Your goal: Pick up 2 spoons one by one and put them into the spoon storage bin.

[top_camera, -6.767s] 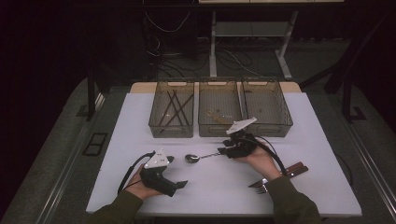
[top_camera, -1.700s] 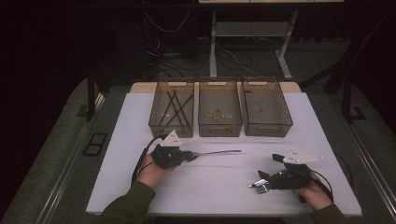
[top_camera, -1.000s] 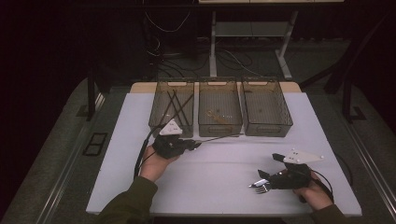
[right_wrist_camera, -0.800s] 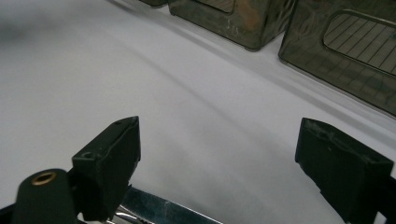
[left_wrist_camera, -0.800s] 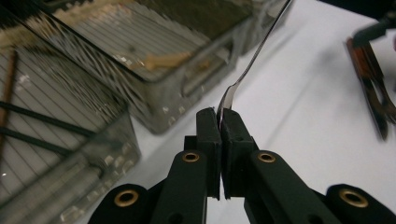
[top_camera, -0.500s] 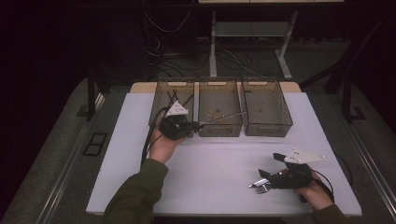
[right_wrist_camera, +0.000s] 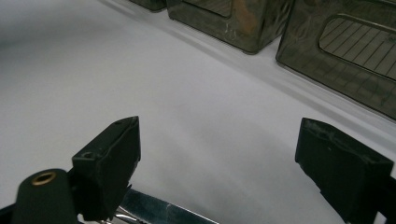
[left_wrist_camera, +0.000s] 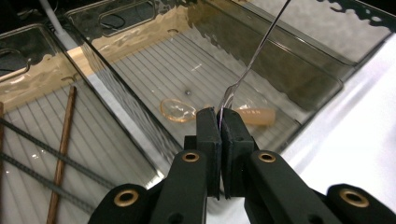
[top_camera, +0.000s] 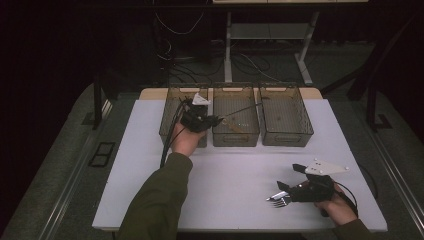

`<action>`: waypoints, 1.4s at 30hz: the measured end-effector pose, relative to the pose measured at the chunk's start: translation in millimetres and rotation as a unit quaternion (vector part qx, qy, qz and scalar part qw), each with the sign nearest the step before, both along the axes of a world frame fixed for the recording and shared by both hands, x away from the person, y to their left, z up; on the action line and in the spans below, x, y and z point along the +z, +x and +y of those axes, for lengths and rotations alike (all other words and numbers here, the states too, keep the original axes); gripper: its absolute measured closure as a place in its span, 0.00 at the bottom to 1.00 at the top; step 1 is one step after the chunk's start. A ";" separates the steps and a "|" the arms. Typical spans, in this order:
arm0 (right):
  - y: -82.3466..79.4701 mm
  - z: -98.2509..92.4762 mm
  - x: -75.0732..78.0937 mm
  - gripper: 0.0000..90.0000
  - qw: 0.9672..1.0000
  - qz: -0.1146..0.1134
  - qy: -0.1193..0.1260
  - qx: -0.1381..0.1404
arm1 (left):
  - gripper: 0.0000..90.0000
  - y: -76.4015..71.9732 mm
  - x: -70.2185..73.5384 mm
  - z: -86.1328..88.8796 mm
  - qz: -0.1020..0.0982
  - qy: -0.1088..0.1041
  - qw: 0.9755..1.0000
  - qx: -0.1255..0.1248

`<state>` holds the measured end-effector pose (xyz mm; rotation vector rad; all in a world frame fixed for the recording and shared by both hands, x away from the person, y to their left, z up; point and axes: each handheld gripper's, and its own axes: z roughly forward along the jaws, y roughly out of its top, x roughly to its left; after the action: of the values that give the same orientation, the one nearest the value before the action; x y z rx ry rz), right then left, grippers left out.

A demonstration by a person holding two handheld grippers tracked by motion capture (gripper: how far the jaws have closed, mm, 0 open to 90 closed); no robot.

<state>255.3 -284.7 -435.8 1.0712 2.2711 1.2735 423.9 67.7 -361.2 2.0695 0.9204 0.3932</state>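
Left claw [top_camera: 216, 120] pressed together, pinching thin metal utensil [left_wrist_camera: 252, 60] by one end; utensil juts up-right over middle bin [top_camera: 236, 131], centre of high view. Wooden spoon [left_wrist_camera: 219, 113] lies on that bin's floor. Right claw [top_camera: 285, 192] spread wide, low on white worktop [top_camera: 235, 175] at lower right, forks [top_camera: 280, 200] at its tips.
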 end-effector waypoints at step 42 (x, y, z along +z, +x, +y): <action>-0.1 -0.7 0.4 0.16 1.000 -0.001 0.002 0.003 | 0.51 16.1 -8.5 -12.9 0.005 -0.002 1.000 -0.010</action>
<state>255.2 -285.4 -435.4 1.0663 2.2730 1.2815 440.1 54.8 -369.7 2.0767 0.9049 0.3715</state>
